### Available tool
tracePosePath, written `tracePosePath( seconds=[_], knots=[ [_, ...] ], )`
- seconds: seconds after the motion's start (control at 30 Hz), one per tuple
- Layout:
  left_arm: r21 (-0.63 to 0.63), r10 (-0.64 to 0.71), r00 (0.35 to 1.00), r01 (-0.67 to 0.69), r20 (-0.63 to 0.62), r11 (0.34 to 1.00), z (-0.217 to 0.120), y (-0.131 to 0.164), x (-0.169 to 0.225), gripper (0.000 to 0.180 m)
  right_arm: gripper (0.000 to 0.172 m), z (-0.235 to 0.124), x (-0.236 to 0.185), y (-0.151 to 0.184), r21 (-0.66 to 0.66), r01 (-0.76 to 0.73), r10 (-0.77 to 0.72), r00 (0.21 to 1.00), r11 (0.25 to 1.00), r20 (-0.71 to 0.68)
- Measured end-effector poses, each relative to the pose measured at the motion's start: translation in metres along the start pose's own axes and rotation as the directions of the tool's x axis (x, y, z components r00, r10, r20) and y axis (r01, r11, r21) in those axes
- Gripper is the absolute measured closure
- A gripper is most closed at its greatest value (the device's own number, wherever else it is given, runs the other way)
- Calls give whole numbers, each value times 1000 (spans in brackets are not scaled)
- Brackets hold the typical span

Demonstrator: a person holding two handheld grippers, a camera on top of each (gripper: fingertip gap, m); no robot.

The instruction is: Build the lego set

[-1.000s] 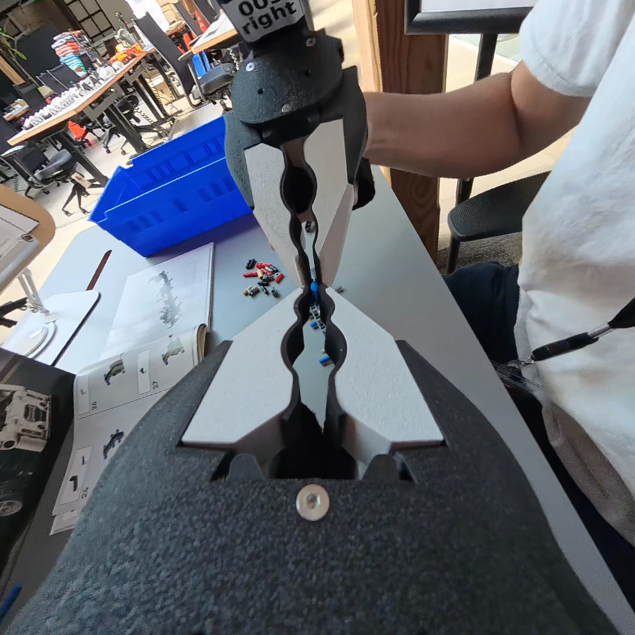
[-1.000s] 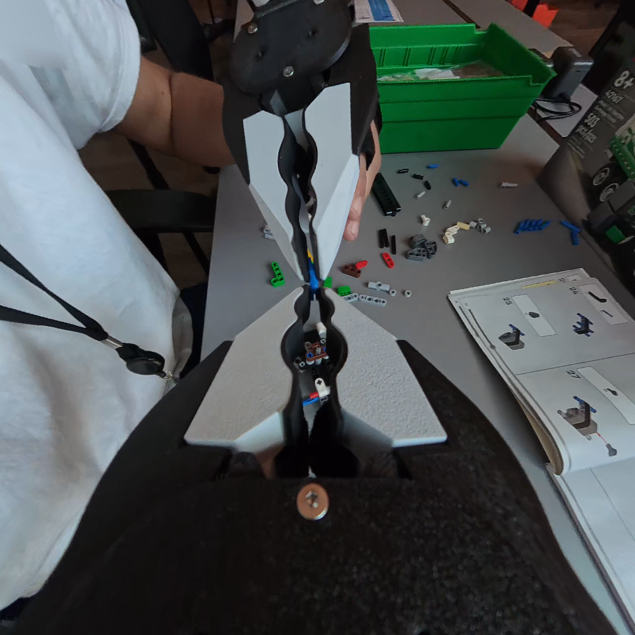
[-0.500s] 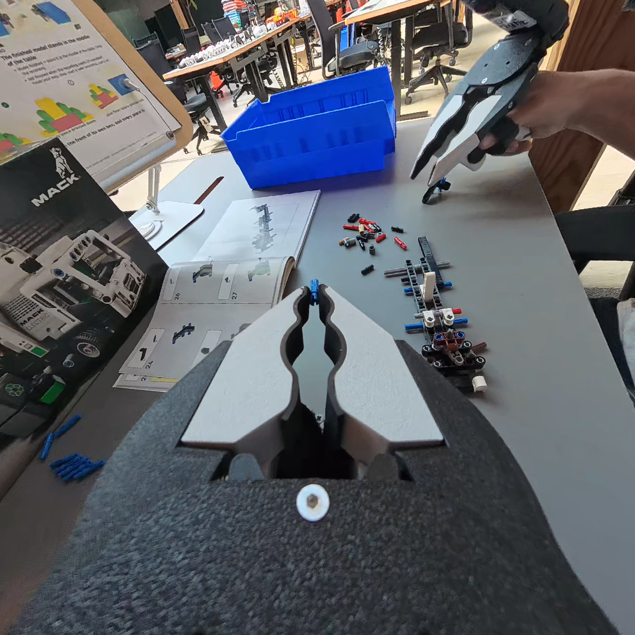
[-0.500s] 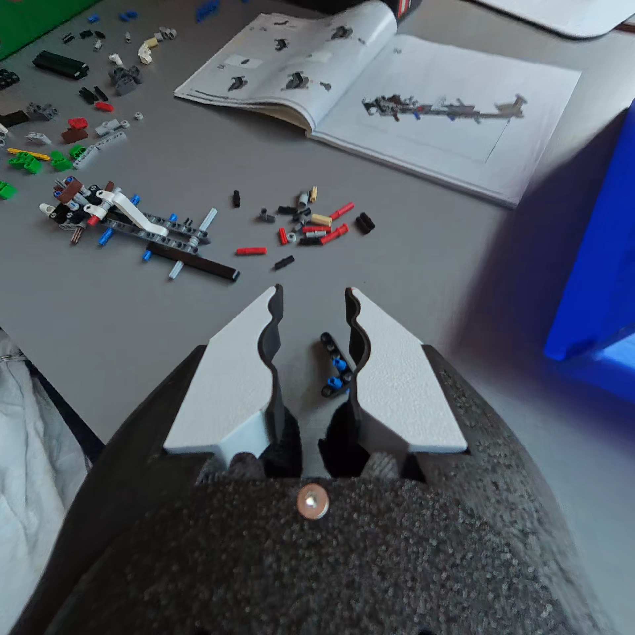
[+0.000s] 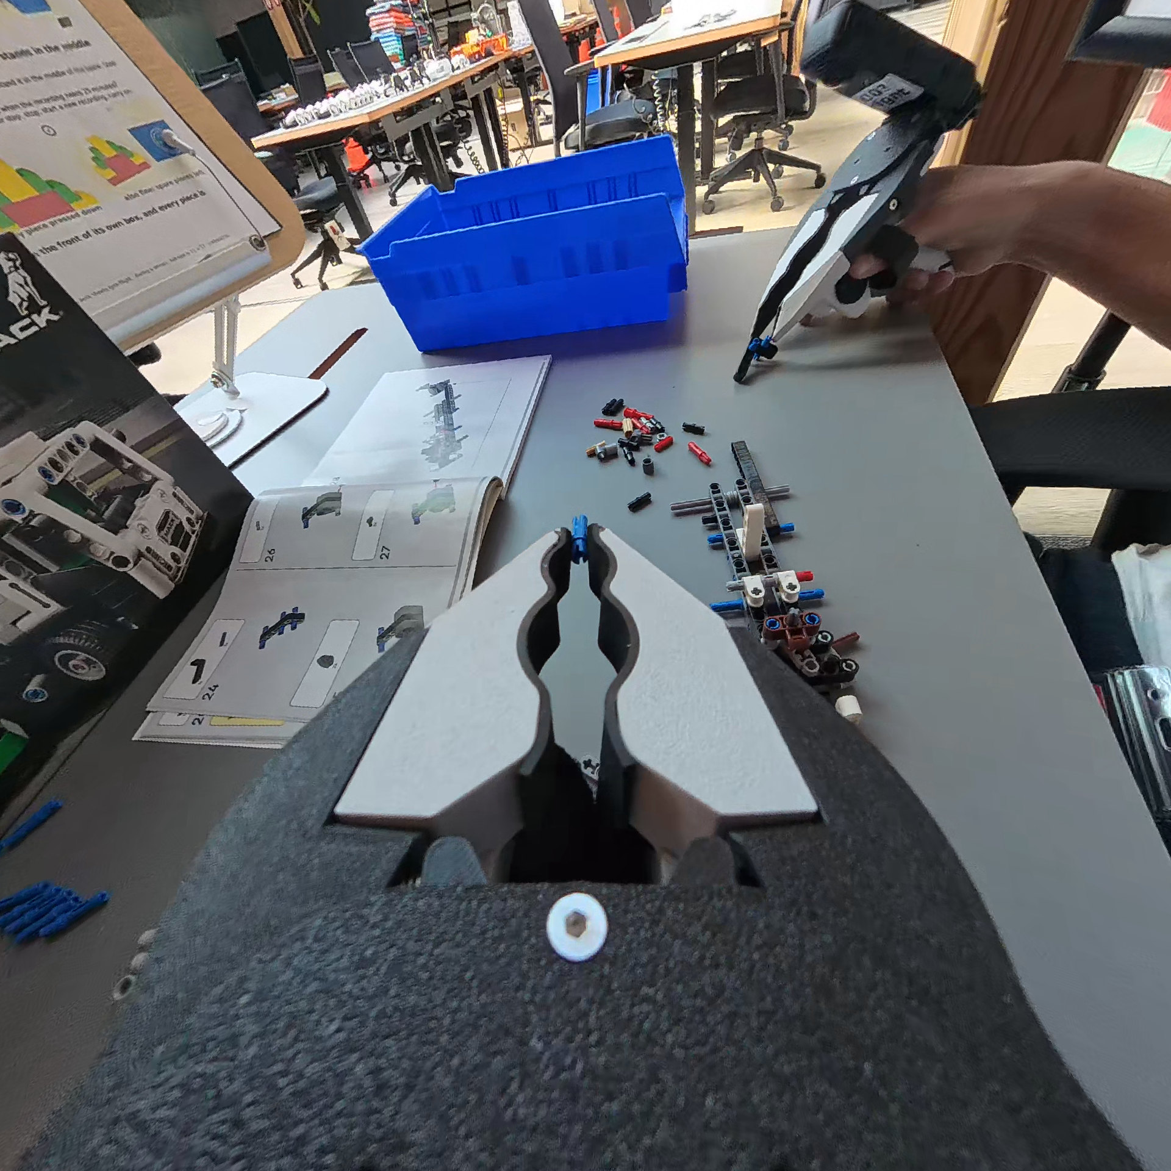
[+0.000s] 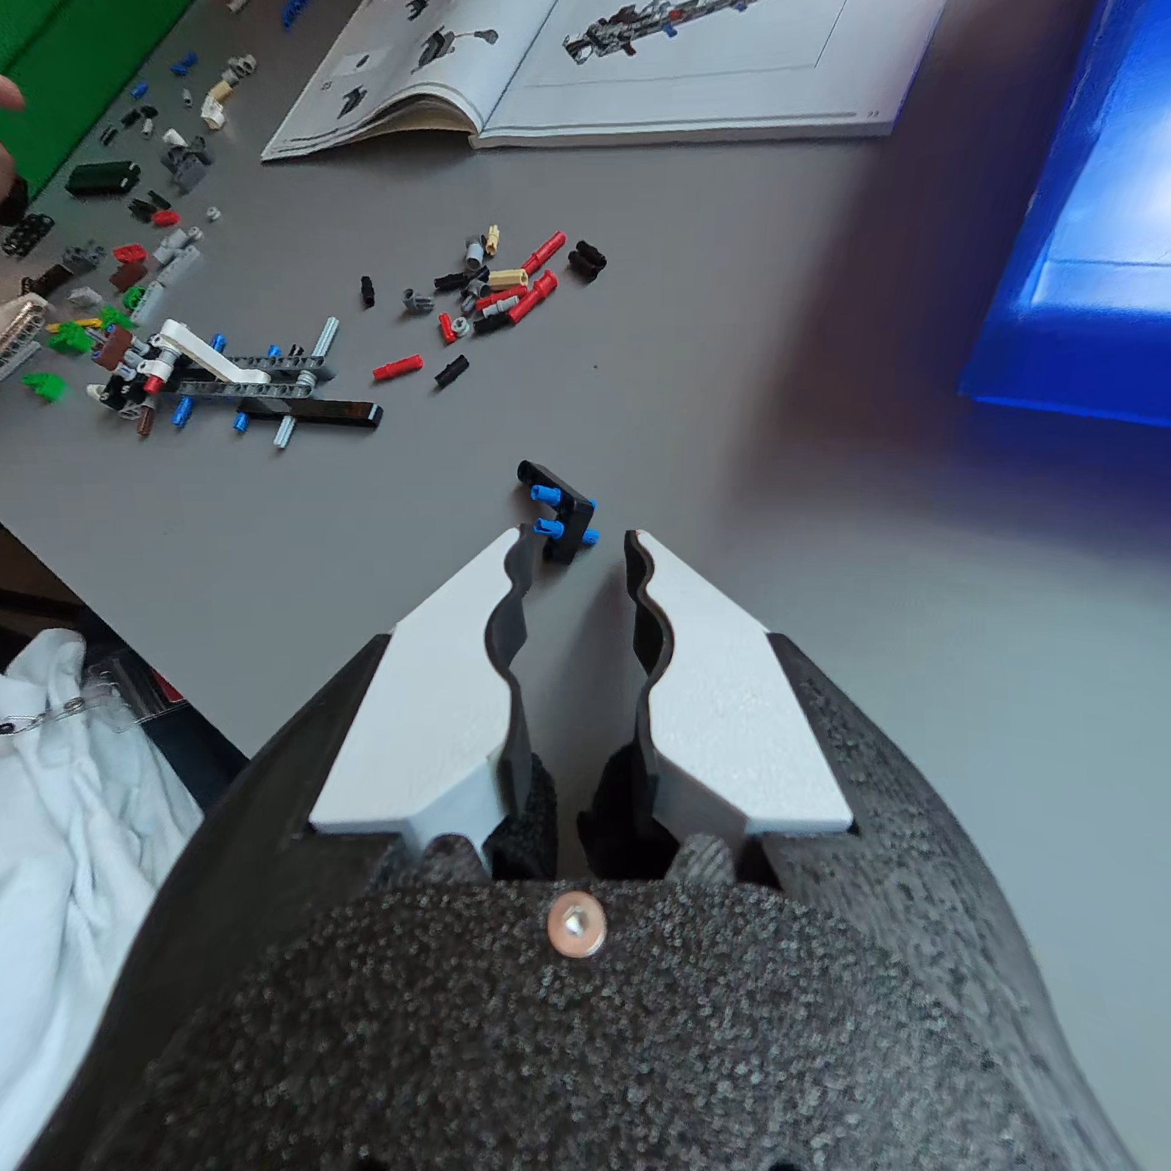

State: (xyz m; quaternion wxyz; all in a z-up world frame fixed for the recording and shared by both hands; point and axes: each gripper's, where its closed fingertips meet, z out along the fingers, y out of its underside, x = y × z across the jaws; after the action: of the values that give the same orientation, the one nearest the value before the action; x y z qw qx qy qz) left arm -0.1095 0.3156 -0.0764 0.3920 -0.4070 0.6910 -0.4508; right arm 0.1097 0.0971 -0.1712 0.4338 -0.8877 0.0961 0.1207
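Note:
My left gripper point(image 5: 578, 537) is shut on a small blue pin point(image 5: 578, 542), which is pinched upright at the very fingertips above the grey table point(image 5: 919, 729). My right gripper point(image 6: 578, 533) is open. A black bent beam with blue pins point(image 6: 561, 510) lies on the table just beyond its fingertips, close to the left finger point(image 6: 516, 551), and neither pad presses on it. In the left wrist view the right gripper point(image 5: 763, 339) is at the far right of the table, tips down by that beam point(image 5: 751, 361), held by a hand.
A partly built grey beam assembly point(image 5: 767, 570) and a heap of loose red, black and tan pins point(image 5: 640, 437) lie mid-table. An open instruction booklet point(image 5: 405, 507), a blue bin point(image 5: 538, 253), a dark box point(image 5: 76, 507) and a green bin point(image 6: 63, 63) ring them. Some 35 centimetres of space lies between my two pairs of fingers.
A second ago both grippers were shut, tip to tip. They have parted: the right opened, left the black beam on the table and drew back from it. The left pulled away, still holding the blue pin.

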Motion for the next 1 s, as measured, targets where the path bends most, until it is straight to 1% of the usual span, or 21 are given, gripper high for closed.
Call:
tracePosePath(
  seconds=[0.07, 0.13, 0.17, 0.23, 0.3, 0.43, 0.5, 0.63, 0.7, 0.77, 0.83, 0.87, 0.9, 1.0],
  knots=[
    [6, 22, 1000, -22, -9, 1000, -1, -3, 4, 177, 143, -1, -1, -6, 26, -30, 29, 999, 999, 41],
    [9, 28, 1000, -28, -12, 1000, -1, -4, 5, 177, 143, -2, -9, -17, 66, -76, 67, 989, 995, 131],
    [8, 28, 1000, -28, -14, 1000, -2, -4, 5, 177, 143, 1, -10, -16, 46, -84, 77, 986, 995, 147],
    [7, 22, 1000, -22, -18, 1000, -2, -4, 5, 177, 142, 9, -7, -8, -17, -62, 64, 989, 998, 131],
    [6, 17, 1000, -17, -22, 1000, -2, -3, 5, 177, 142, 11, -11, -10, -16, -58, 60, 987, 998, 151],
    [-5, 16, 999, -16, -29, 1000, -1, 0, 6, 177, 146, 16, -12, -4, -52, 5, 1, 994, 999, 107],
    [-14, 21, 999, -21, -25, 1000, 0, 2, 5, 177, 153, 20, -12, -1, -76, 87, -83, 995, 993, 53],
    [-21, 24, 1000, -24, -15, 999, 2, 6, 3, 177, 153, 27, -20, -7, -67, 198, -199, 980, 978, -11],
    [-17, 41, 999, -41, 16, 999, 3, 7, -1, 177, 154, 32, -31, -29, -7, 271, -271, 961, 963, -57],
    [-20, 75, 995, -73, 71, 997, 3, 8, -7, 177, 154, 42, -49, -64, 57, 349, -341, 932, 935, -121],
    [-38, 147, 978, -142, 150, 989, 2, 9, -16, 177, 154, 59, -80, -104, 107, 478, -459, 874, 872, -161],
    [-54, 188, 962, -181, 197, 982, 1, 9, -20, 177, 154, 72, -100, -121, 117, 544, -525, 836, 831, -158],
    [-71, 231, 941, -220, 247, 973, -1, 8, -25, 177, 154, 88, -121, -134, 99, 603, -590, 796, 792, -133],
    [-146, 341, 874, -309, 347, 940, -5, 9, -36, 177, 154, 146, -171, -155, 17, 712, -713, 702, 702, 9]
  ],
)
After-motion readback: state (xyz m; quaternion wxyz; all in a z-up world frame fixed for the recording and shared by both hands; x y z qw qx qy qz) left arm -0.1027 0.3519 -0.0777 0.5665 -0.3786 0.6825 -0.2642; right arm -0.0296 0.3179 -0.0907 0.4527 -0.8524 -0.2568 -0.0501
